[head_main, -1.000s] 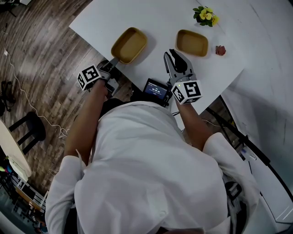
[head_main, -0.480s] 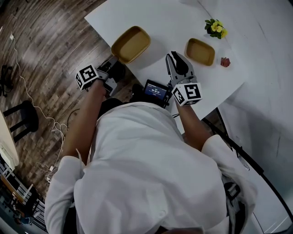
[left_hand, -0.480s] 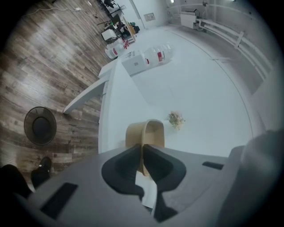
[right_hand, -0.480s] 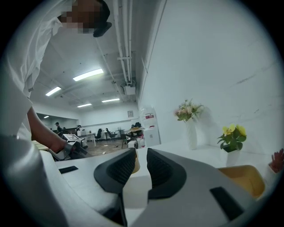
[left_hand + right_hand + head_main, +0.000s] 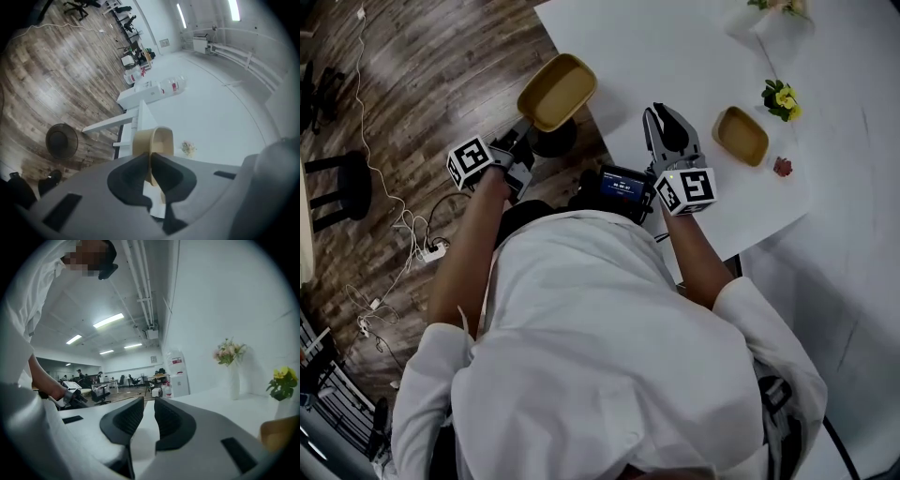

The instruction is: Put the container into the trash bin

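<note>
A tan oval container (image 5: 556, 91) hangs past the white table's left edge, above the wooden floor. My left gripper (image 5: 528, 128) is shut on its near rim. In the left gripper view the pads pinch the container (image 5: 157, 140) wall inside my left gripper (image 5: 151, 164). My right gripper (image 5: 660, 114) hovers over the table (image 5: 656, 47); its jaws are closing with a narrow gap, and nothing lies between them in the right gripper view (image 5: 149, 405). A second tan container (image 5: 741, 136) rests on the table to the right.
A dark round object (image 5: 553, 142) stands on the floor below the held container, and another (image 5: 62, 140) shows left of the table. Yellow flowers (image 5: 783, 96) and a small red thing (image 5: 783, 167) sit near the second container. Cables (image 5: 403, 225) trail across the floor.
The left gripper has carried the tan container left, off the table and over the floor. The view has swung left, so the table now sits further right. The right gripper followed.
</note>
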Action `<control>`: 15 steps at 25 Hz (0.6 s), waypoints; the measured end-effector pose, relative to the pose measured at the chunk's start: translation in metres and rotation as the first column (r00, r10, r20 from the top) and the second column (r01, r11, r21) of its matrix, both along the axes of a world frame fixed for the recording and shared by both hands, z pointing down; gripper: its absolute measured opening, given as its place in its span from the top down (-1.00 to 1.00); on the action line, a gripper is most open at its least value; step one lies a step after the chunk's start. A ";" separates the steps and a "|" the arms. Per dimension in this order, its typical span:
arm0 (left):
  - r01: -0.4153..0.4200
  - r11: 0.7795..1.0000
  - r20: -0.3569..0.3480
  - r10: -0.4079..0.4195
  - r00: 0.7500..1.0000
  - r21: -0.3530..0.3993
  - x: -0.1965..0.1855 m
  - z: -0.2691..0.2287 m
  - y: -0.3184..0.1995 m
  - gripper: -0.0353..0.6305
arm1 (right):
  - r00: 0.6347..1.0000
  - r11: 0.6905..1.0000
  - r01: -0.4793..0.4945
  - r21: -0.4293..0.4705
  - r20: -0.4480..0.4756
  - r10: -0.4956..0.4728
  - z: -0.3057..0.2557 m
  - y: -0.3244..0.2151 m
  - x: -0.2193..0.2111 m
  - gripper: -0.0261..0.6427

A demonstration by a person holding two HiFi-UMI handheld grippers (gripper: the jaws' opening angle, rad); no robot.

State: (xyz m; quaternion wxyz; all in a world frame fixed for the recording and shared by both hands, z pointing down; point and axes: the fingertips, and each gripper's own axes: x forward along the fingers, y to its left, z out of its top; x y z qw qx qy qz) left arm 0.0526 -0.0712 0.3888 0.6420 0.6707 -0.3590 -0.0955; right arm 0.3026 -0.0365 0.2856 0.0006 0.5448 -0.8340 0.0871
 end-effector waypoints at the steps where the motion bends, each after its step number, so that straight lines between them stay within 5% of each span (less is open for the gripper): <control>1: 0.019 1.000 0.001 -0.019 1.000 -0.003 -0.010 0.002 0.003 0.81 | 1.000 1.000 0.015 0.001 0.000 -0.015 0.000 -0.002 -0.007 0.65; 15: 0.163 0.979 0.047 -0.158 0.986 -0.125 -0.130 0.061 0.042 0.81 | 0.985 0.985 0.173 -0.029 -0.014 -0.173 0.030 -0.029 -0.118 0.65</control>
